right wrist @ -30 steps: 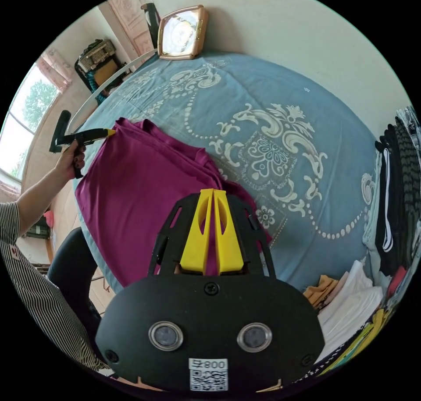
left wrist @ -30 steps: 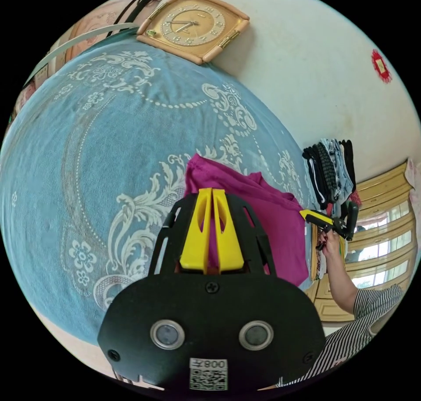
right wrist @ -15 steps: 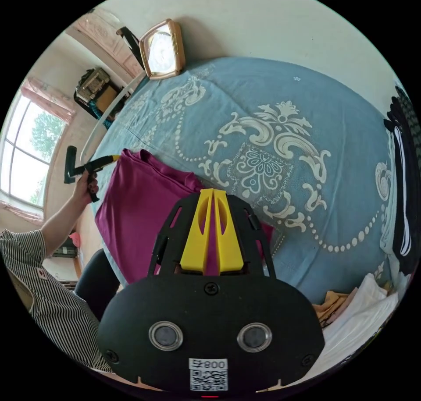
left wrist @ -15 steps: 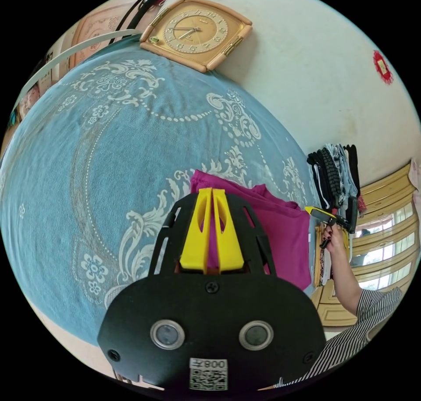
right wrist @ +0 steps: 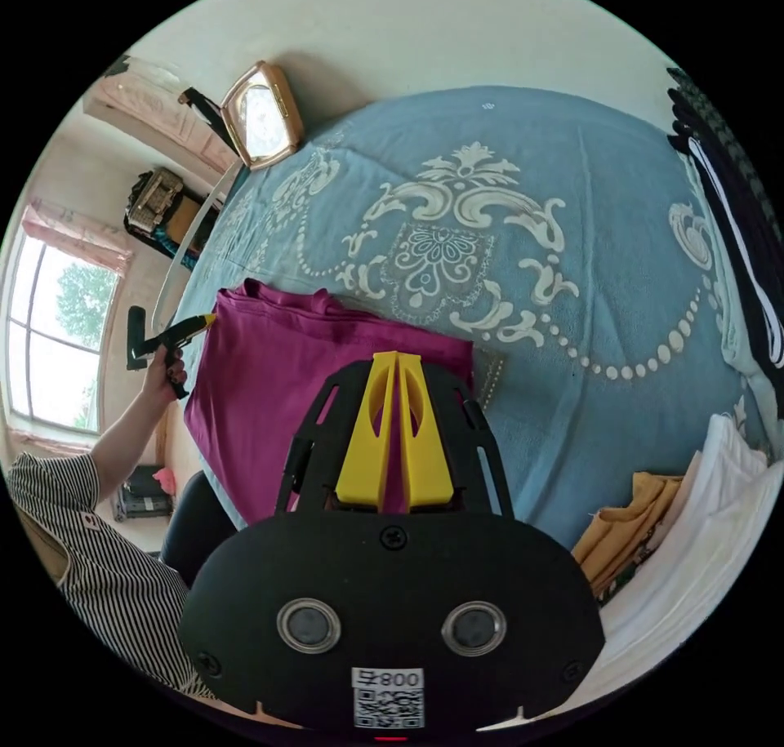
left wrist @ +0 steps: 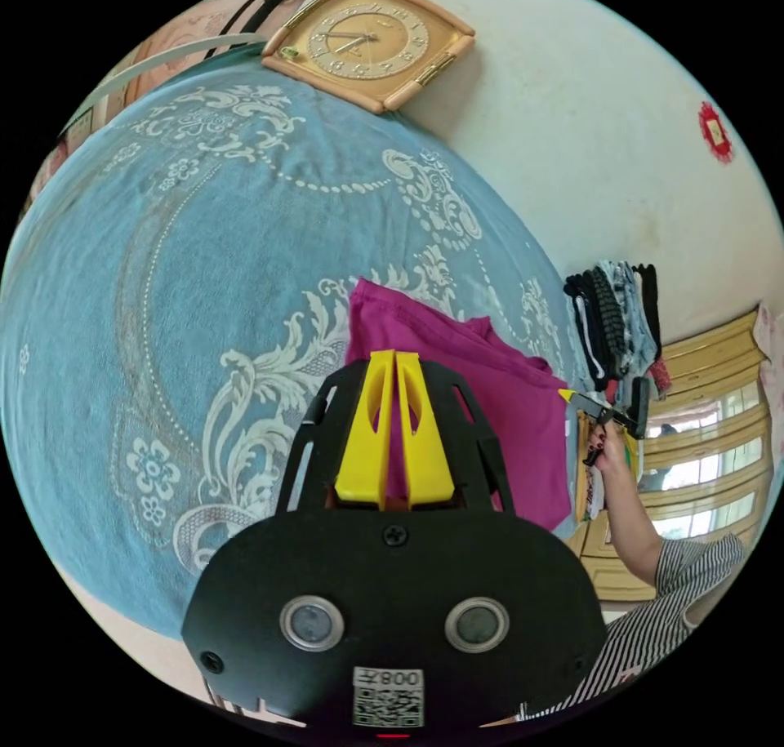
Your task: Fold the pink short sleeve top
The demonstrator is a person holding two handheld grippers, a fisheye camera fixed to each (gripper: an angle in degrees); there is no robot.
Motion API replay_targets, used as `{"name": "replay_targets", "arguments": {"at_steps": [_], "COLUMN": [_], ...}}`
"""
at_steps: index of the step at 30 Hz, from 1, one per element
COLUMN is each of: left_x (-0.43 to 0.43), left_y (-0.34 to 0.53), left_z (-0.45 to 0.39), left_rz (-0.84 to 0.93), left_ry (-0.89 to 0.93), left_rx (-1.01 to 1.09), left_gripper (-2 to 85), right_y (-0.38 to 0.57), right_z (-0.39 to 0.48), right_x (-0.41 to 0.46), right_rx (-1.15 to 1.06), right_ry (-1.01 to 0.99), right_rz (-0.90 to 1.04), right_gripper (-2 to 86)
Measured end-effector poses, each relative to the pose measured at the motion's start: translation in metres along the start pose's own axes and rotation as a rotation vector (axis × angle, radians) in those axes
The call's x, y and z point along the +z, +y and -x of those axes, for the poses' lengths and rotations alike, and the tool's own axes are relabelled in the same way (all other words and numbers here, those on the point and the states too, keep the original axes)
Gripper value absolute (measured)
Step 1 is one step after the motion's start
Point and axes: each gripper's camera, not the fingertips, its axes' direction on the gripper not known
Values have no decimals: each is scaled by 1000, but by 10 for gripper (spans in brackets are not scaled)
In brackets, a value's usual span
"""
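Observation:
The pink short sleeve top lies folded on the blue patterned bed cover, one edge hanging over the near side of the bed. My left gripper is shut on one near corner of it, with pink cloth showing between the yellow jaws. In the right gripper view the top spreads to the left, and my right gripper is shut on its other near corner. Each view also catches the opposite gripper in a hand at the top's far corner: the right gripper and the left gripper.
A square clock leans on the wall at the bed's head. Stacked dark clothes stand at one side of the bed, near white and orange folded clothes. A person in a striped sleeve stands at the bed's edge, a window behind.
Both grippers keep their hold on the top's corners. The right gripper view has rolled and swung. The top now lies flatter, with a straighter far edge.

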Motion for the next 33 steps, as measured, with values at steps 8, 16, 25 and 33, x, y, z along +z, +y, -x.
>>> {"name": "replay_targets", "arguments": {"at_steps": [8,16,25,33], "left_x": [-38,-99,-119,-138], "left_y": [39,142,204,216], "left_z": [14,46,51,37], "left_rz": [-3,79,120,124], "left_ry": [-13,43,93,121], "left_rx": [-4,-85,-172,-214], "left_gripper": [11,61,65,58], "right_y": [71,204,351,416], "right_z": [-28,-32,-44,-49], "right_x": [7,5,35,61], "right_rx": [85,163,378,446], "right_ry": [-91,-179,-309,-343], "right_rz": [-80,-87,-80,-86], "right_gripper": [1,1,23,56]}}
